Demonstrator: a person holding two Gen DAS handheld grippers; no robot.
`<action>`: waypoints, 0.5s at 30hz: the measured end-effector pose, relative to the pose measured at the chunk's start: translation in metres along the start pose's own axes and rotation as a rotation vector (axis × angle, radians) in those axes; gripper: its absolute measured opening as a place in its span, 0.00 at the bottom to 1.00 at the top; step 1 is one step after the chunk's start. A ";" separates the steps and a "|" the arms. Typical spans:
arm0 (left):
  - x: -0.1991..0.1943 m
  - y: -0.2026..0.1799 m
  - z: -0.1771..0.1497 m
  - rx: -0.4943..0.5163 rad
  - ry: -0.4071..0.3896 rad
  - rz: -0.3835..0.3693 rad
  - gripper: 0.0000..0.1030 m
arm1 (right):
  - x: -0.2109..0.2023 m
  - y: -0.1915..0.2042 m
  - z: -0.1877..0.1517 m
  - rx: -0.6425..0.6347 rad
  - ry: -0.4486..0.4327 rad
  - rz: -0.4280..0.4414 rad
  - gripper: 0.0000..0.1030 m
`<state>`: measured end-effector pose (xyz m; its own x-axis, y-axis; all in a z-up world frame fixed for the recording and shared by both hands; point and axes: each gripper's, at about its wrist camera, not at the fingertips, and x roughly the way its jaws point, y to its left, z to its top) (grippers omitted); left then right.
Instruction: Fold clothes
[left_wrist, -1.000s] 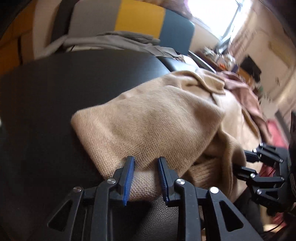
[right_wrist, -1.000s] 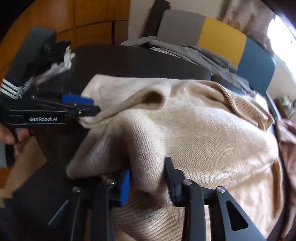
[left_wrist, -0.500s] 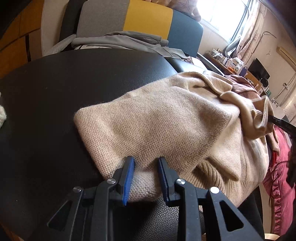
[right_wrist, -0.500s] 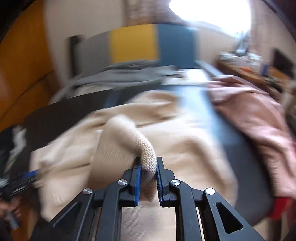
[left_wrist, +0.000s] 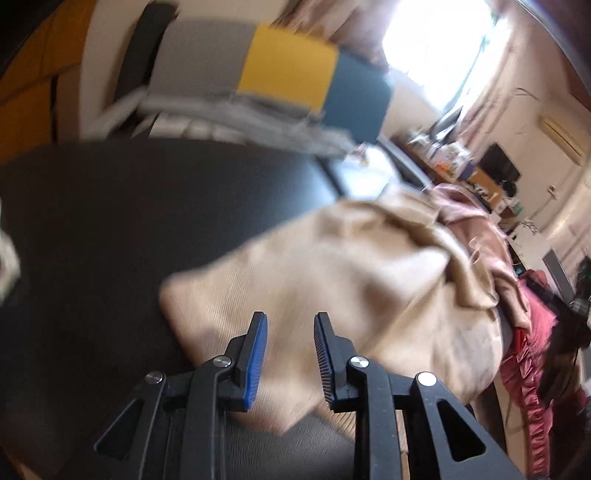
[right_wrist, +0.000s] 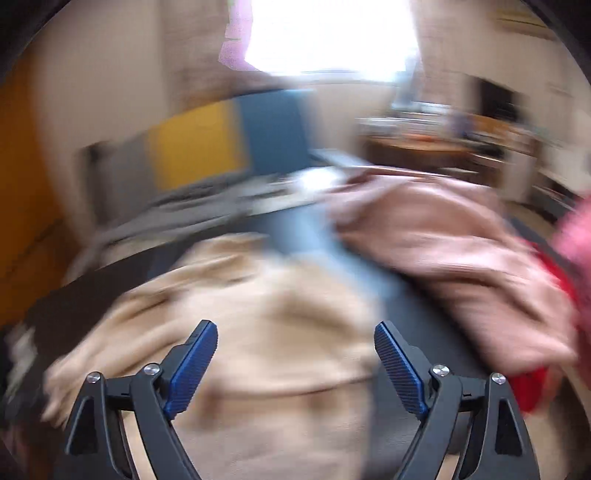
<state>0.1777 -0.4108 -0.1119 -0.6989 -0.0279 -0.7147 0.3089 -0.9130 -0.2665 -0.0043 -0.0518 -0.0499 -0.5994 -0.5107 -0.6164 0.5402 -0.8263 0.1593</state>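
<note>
My left hand-held gripper (left_wrist: 289, 354) is clamped on the near edge of the beige sweater (left_wrist: 332, 273), which lies on the black tabletop (left_wrist: 129, 221). My right hand-held gripper (right_wrist: 295, 369) is opening, its jaws wide apart above the sweater with nothing between them. A pink garment (right_wrist: 443, 251) lies just beside the sweater.

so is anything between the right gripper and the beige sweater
Nothing visible. The right gripper is opening with nothing between its fingers, and the beige sweater lies directly below and ahead of it. The pink garment lies off to the right.
</note>
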 end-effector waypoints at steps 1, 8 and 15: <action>-0.002 -0.007 0.009 0.038 -0.015 0.002 0.26 | 0.007 0.020 -0.004 -0.041 0.033 0.076 0.86; 0.064 -0.082 0.062 0.317 0.044 -0.044 0.26 | 0.085 0.087 -0.038 -0.106 0.256 0.256 0.86; 0.178 -0.158 0.087 0.500 0.257 -0.142 0.26 | 0.122 0.080 -0.059 -0.175 0.309 0.167 1.00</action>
<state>-0.0521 -0.3072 -0.1408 -0.5131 0.1520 -0.8448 -0.1628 -0.9836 -0.0781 0.0007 -0.1665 -0.1575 -0.3028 -0.5173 -0.8004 0.7239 -0.6711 0.1599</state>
